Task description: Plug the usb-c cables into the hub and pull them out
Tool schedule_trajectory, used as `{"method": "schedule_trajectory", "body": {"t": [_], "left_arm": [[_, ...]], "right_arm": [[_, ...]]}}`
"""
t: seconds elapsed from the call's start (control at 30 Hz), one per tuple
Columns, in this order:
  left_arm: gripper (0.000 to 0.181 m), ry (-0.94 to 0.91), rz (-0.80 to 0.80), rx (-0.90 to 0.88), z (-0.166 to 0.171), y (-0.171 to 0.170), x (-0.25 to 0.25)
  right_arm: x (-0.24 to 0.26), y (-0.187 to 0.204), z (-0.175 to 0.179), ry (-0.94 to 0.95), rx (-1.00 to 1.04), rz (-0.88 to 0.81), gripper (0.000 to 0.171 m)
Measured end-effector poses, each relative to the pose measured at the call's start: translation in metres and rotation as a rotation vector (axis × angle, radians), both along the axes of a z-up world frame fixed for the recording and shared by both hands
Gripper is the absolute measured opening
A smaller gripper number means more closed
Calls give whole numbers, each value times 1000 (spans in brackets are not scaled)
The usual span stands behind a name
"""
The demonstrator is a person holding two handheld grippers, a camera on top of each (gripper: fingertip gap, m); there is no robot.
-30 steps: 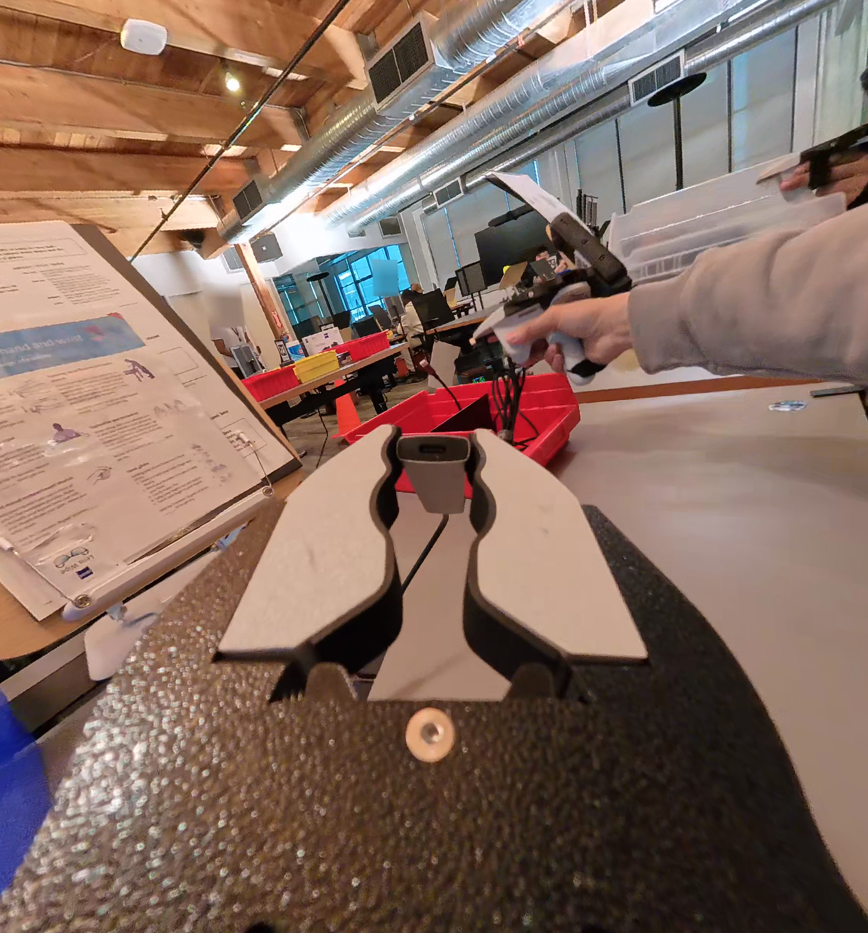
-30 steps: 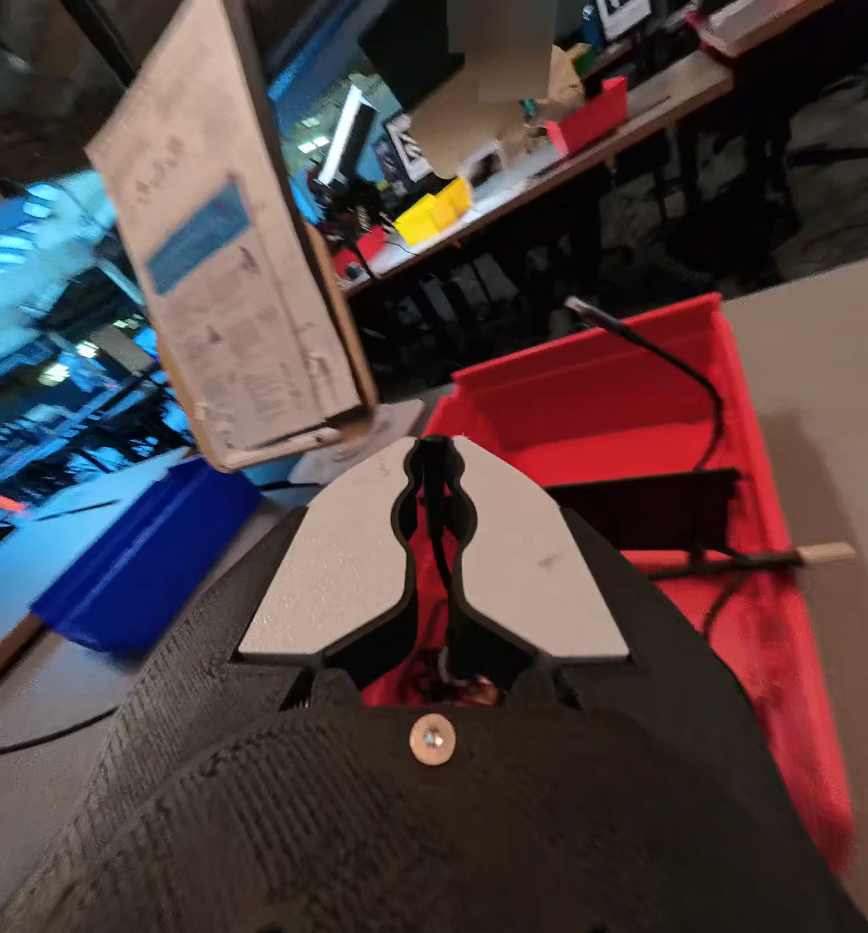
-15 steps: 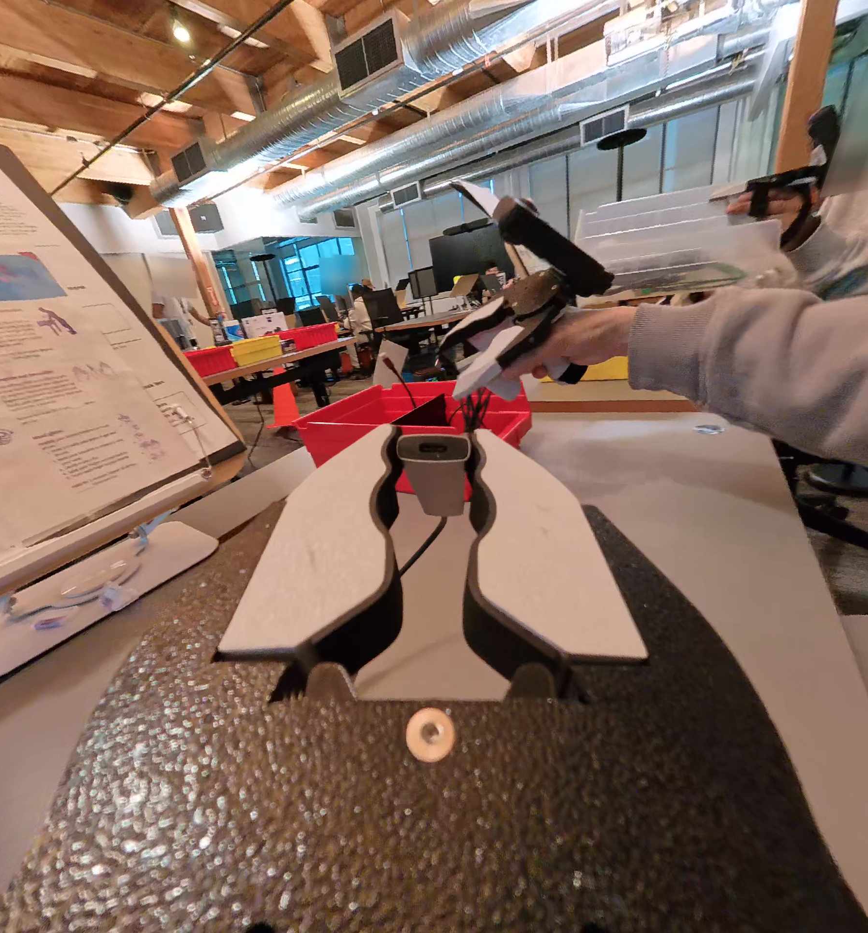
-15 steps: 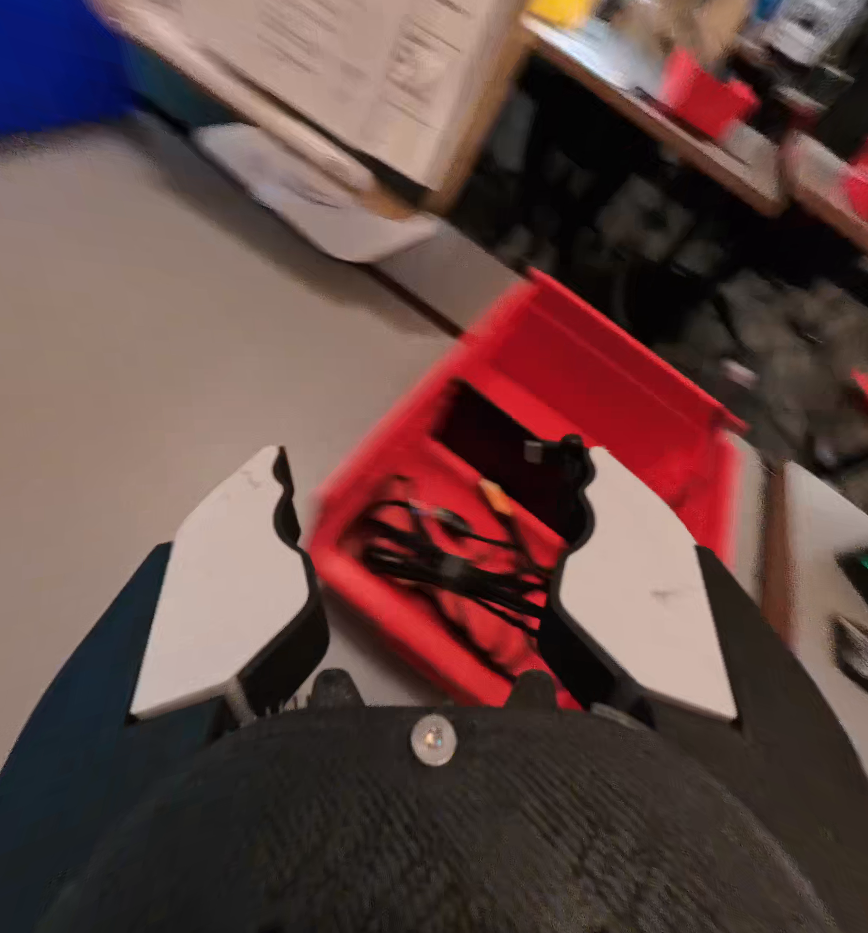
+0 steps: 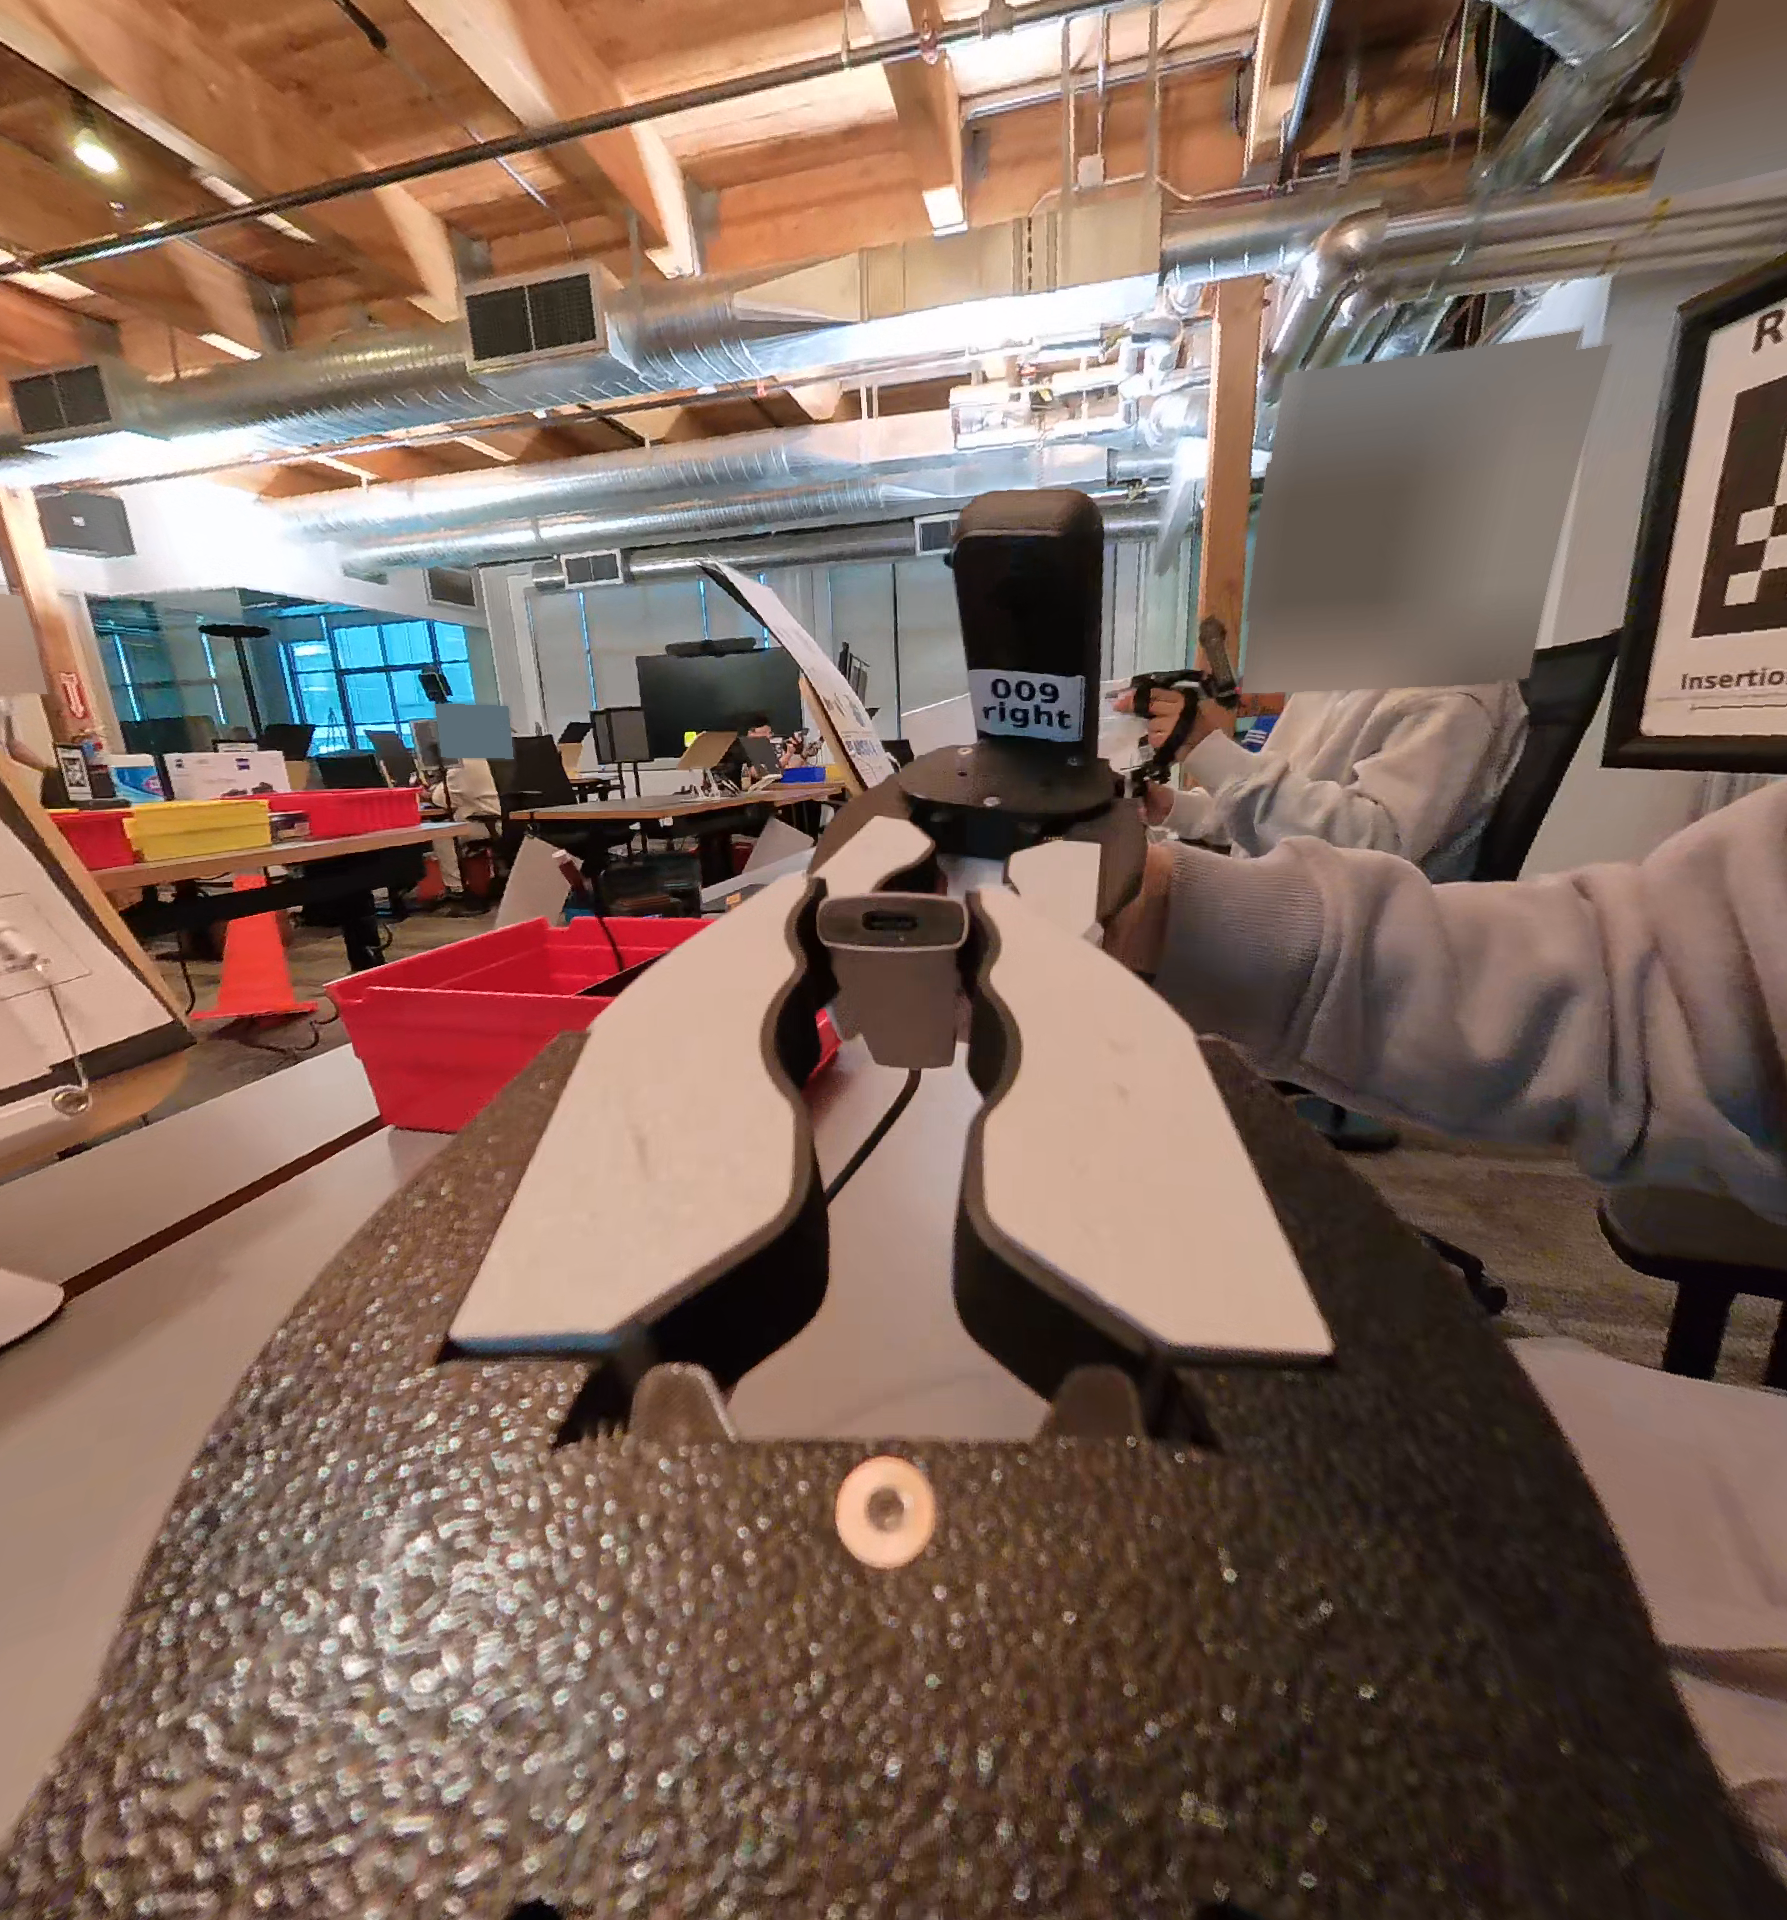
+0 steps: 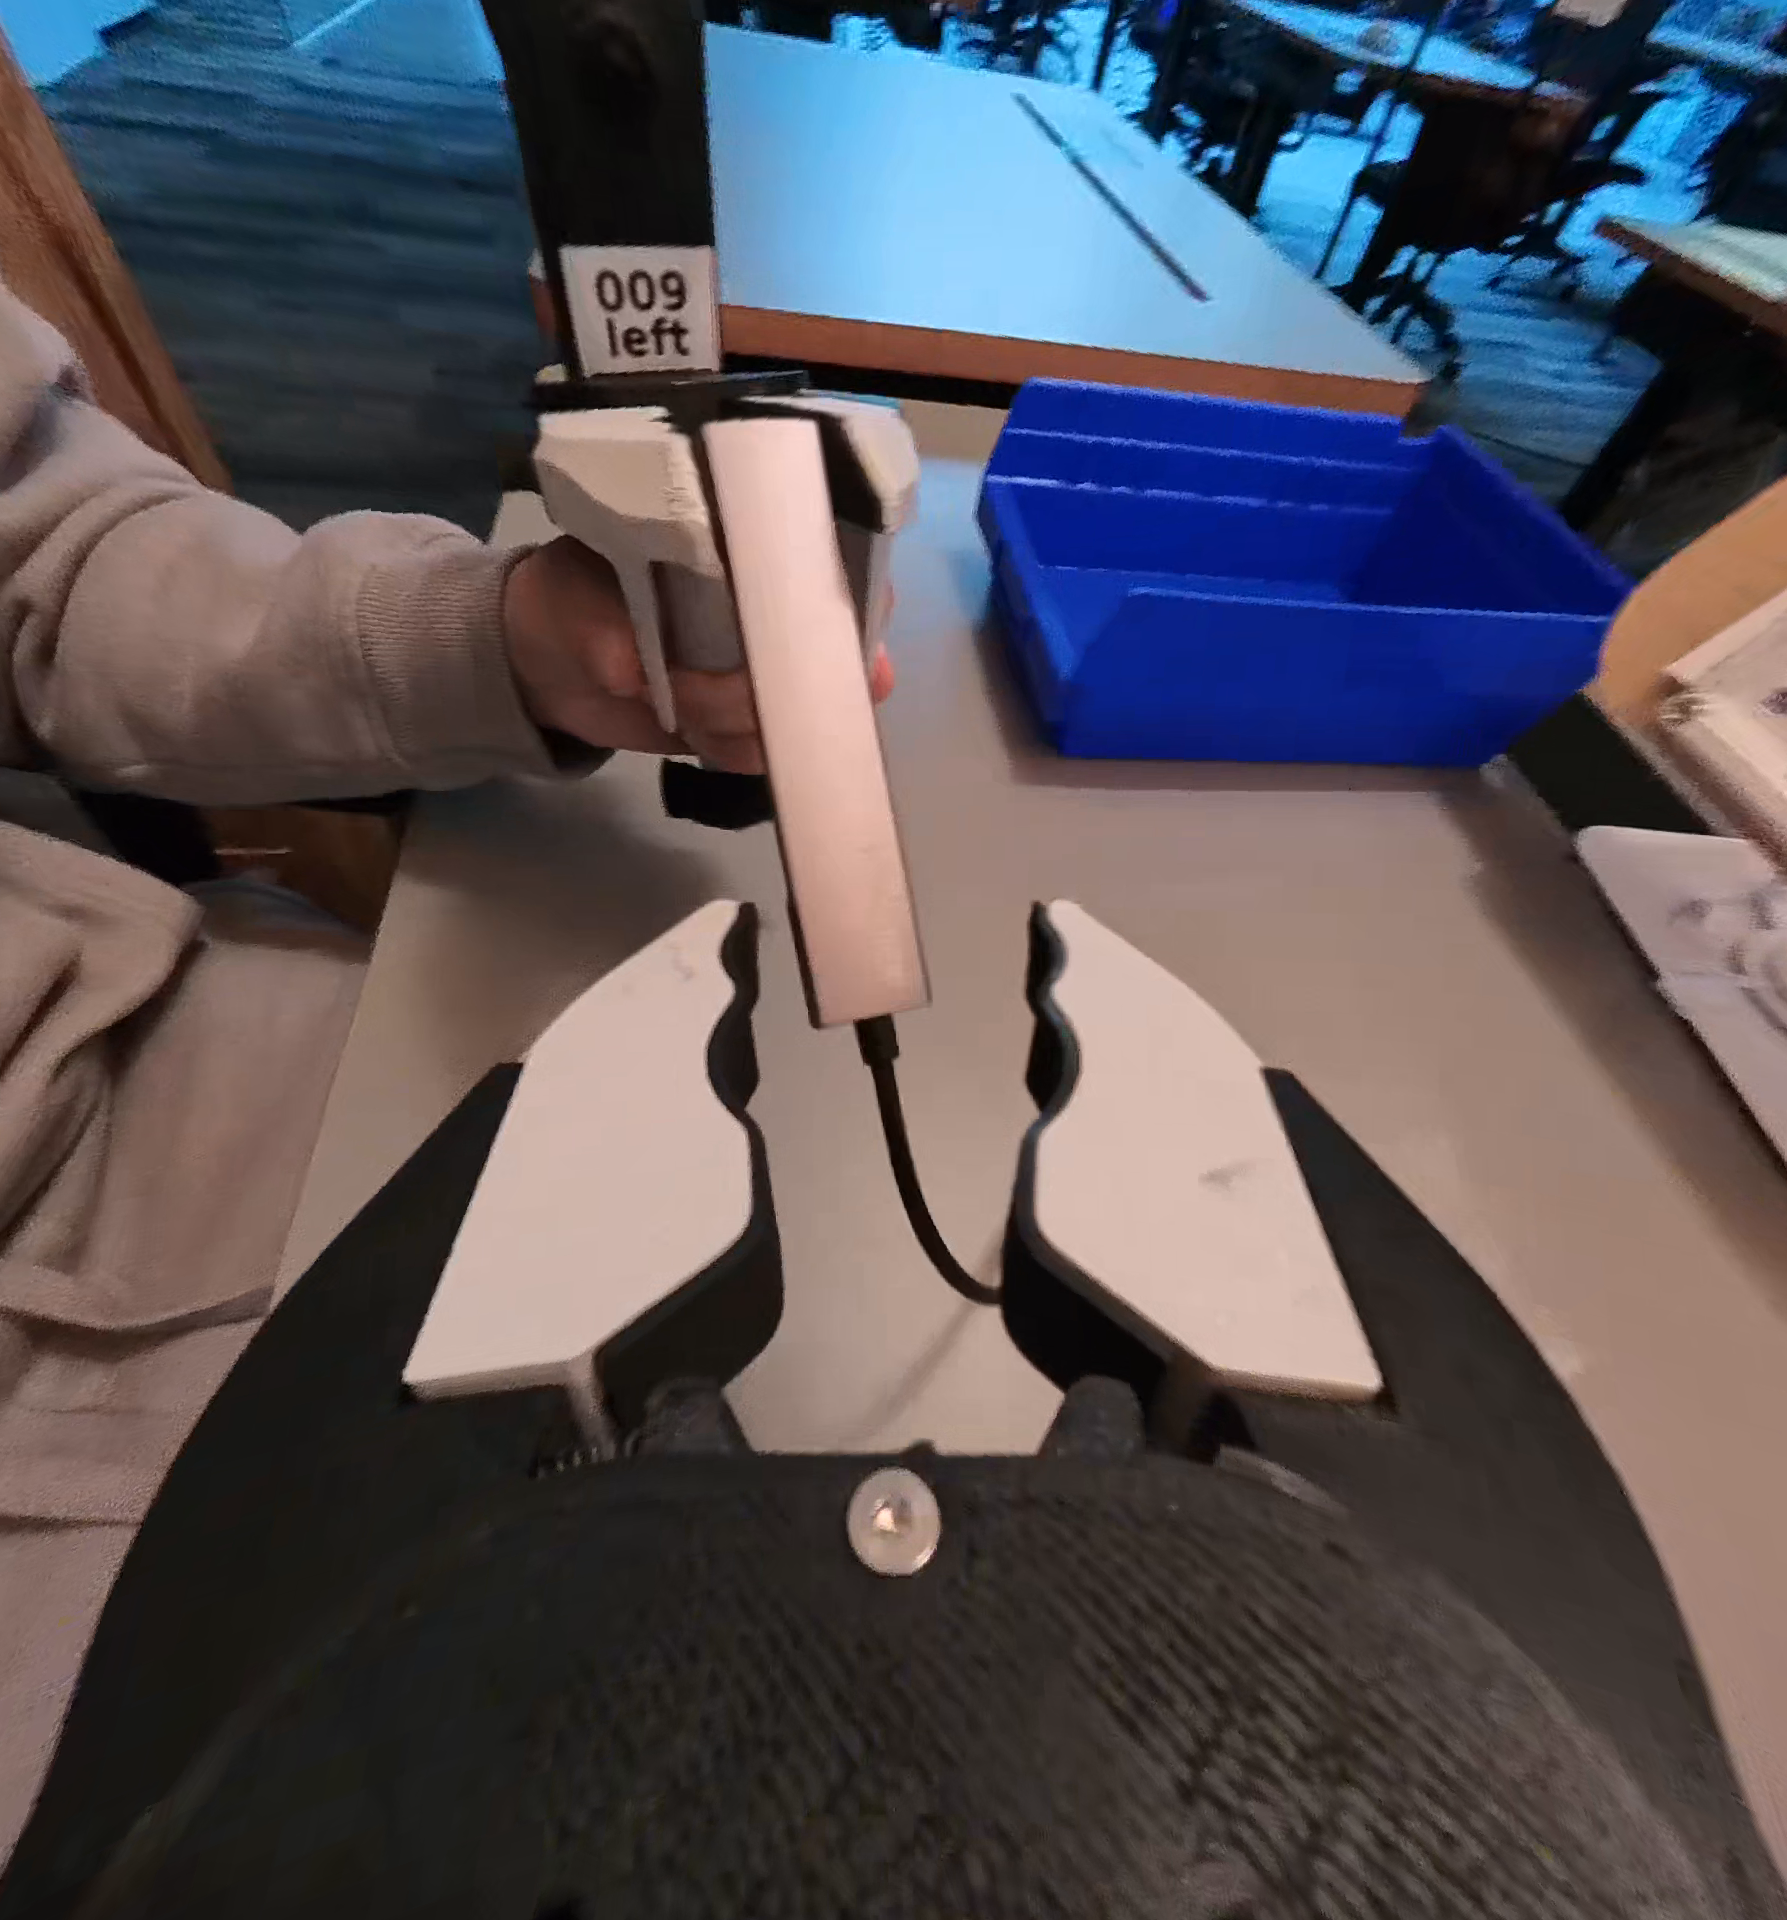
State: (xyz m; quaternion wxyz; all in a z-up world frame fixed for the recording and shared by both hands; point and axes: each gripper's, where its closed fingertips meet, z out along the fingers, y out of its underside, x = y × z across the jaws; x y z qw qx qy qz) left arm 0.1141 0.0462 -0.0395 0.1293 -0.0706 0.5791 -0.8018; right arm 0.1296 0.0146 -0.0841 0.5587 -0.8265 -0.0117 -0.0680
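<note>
My left gripper (image 5: pixel 889 906) is shut on the grey hub (image 5: pixel 894 982), held above the table with a small end port facing this camera. In the right wrist view the hub (image 6: pixel 827 707) is a long silver bar sticking out of the left gripper (image 6: pixel 764 436), and a black cable (image 6: pixel 904 1153) hangs from its near end. My right gripper (image 6: pixel 889 956) is open and empty, its fingers on either side of that near end without touching it. In the left wrist view it (image 5: pixel 972 862) faces me just beyond the hub.
A red bin (image 5: pixel 473 1008) stands on the grey table (image 6: pixel 1284 935), left of the hub. A blue bin (image 6: pixel 1284 603) sits at the far table edge. A slanted document stand (image 5: pixel 16 956) is on the left. Another person sits behind. Spacing between my two grippers at the tips: around 6 cm.
My right gripper let go of a black cable over the red bin, opened and swung round to face the hub. My left gripper turned right with the hub still in it.
</note>
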Motion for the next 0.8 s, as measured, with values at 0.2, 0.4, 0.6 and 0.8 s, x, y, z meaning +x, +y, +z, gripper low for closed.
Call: {"method": "schedule_trajectory", "body": {"t": [0.2, 0.4, 0.6, 0.8], "left_arm": [[24, -27, 1, 38, -2, -1, -2], [47, -44, 121, 57, -13, 3, 12], [46, 43, 81, 69, -31, -4, 20], [39, 86, 80, 66, -43, -5, 26]], "right_arm": [[-9, 4, -2, -30, -26, 51, 23], [19, -34, 25, -291, -219, 2, 23], [107, -107, 143, -404, -181, -190, 23], [210, -168, 147, -261, -90, -364, 23]]}}
